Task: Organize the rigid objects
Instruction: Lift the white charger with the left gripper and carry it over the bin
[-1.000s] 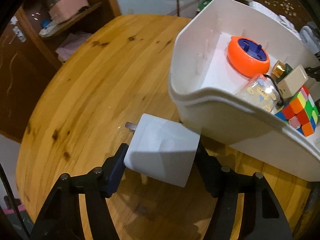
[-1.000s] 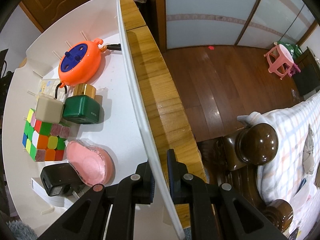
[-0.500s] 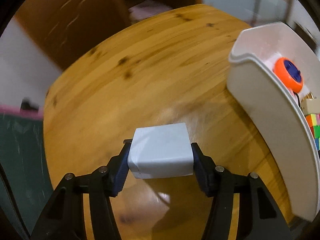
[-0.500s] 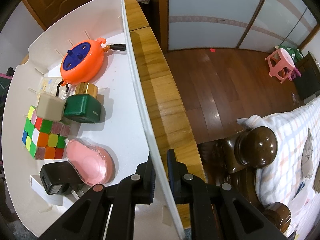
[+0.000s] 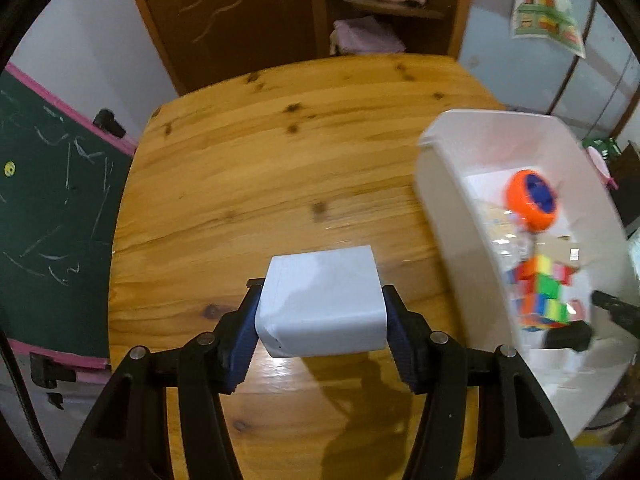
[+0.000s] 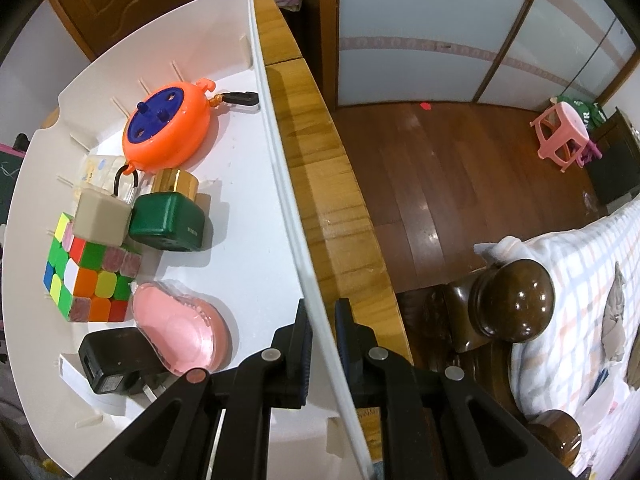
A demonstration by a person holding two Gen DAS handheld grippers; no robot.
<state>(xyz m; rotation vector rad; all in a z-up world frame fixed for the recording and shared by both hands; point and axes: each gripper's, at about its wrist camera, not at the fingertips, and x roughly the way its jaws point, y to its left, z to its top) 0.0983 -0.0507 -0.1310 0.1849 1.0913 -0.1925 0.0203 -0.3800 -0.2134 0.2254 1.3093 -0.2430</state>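
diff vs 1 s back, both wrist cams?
The left gripper closed its jaws onto the white charger block, now lifted off the wooden table, wrist rolled. Unchanged: right gripper clamps the white bin wall; the bin's contents sit as before.

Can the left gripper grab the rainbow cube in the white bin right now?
Probably not yet. The left gripper is already full: its fingers clamp a white charger block above the table. The cube lies uncovered in the white bin, so it must let go first.
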